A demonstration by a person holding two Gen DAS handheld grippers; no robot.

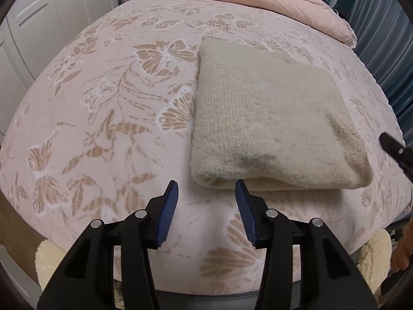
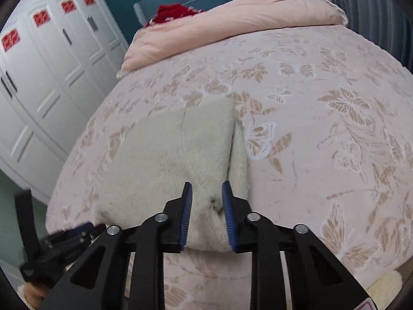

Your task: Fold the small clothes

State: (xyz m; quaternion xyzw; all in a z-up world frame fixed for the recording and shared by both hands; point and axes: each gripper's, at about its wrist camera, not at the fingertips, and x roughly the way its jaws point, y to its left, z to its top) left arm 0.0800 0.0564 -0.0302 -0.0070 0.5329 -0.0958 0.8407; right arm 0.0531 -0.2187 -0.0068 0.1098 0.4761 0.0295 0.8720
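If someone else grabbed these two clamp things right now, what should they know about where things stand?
Left gripper: fingers apart, empty, at the near edge of the beige knit garment.
Right gripper: fingers narrowly apart above the garment's near right corner, apparently not pinching it.
Garment: folded into a flat rectangle on the butterfly bedspread.
Done: the fold looks complete.
Left: at most smoothing it.

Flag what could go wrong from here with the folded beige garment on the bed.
1. The right gripper's narrow jaws frame the folded garment's near corner; whether they pinch it is unclear. Lifting a caught top layer could undo the fold.
2. The left gripper stands open at the garment's near folded edge; pushing in could rumple or slide the stack on the bedspread.
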